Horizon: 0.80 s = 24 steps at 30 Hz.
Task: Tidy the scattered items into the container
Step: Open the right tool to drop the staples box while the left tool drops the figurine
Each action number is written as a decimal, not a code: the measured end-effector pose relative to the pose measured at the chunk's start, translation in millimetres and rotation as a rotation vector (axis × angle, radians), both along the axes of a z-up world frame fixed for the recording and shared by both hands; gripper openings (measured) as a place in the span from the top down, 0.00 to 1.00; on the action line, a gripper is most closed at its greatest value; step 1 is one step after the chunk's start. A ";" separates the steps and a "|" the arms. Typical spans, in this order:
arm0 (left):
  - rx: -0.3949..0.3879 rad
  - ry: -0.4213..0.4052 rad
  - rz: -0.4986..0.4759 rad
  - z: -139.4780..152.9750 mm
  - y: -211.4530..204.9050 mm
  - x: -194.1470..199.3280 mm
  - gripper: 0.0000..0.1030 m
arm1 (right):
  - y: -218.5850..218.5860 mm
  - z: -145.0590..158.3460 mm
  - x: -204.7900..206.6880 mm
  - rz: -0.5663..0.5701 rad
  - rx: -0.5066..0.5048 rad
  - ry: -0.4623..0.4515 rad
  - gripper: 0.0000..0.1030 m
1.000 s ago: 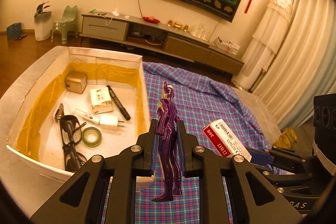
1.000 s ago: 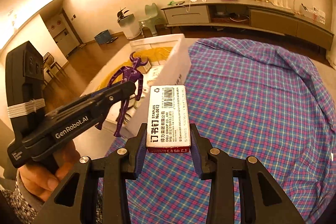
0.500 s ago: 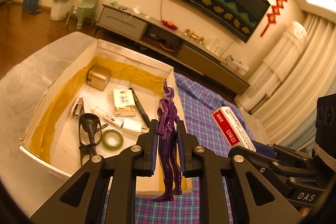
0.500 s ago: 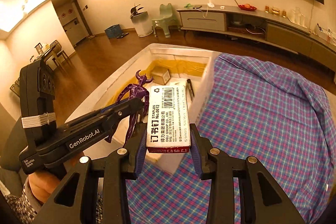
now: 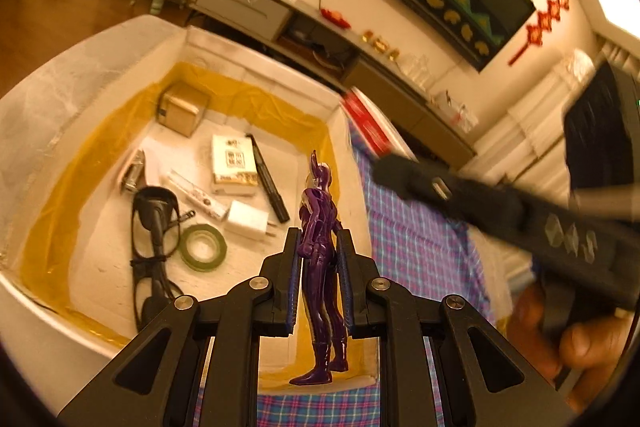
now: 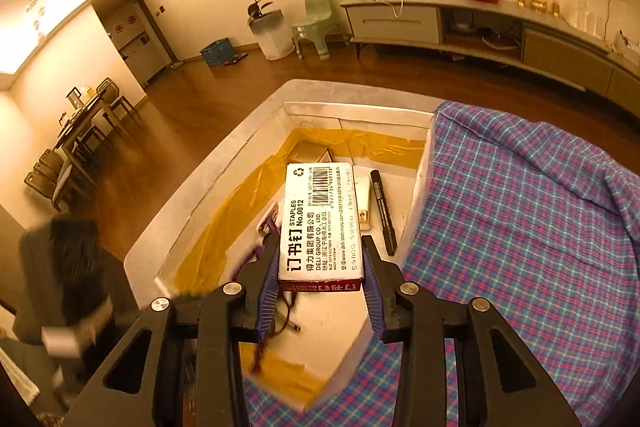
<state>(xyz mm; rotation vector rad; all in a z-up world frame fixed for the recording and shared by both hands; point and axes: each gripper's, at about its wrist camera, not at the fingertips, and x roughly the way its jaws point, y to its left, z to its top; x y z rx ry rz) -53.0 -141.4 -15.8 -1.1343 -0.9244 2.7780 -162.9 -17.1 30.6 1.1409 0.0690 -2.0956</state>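
My left gripper [image 5: 318, 247] is shut on a purple toy figure [image 5: 322, 267], held upright above the near right corner of the white foam box [image 5: 80, 67]. My right gripper [image 6: 320, 259] is shut on a white and red staples box [image 6: 320, 223], held over the inside of the foam box [image 6: 224, 179]. In the left wrist view the right gripper [image 5: 400, 171] is a blurred dark shape at the right, with the staples box [image 5: 366, 125] over the box's right wall. Part of the purple figure [image 6: 268, 223] shows beside the staples box in the right wrist view.
The box holds glasses [image 5: 154, 227], a green tape roll [image 5: 202, 253], a white charger [image 5: 248, 221], a black marker [image 5: 268, 183], a card pack [image 5: 234, 163] and a small brown box [image 5: 182, 107]. A plaid cloth [image 6: 520, 227] covers the table at right.
Both grippers have moved left from over the plaid cloth to over the foam box, each still holding its item. The right gripper is now well inside the box's outline.
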 end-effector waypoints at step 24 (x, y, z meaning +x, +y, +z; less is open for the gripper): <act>-0.139 -0.076 0.066 -3.8 -7.1 10.4 0.53 | -5.7 -32.1 -18.0 0.017 0.082 -0.034 0.42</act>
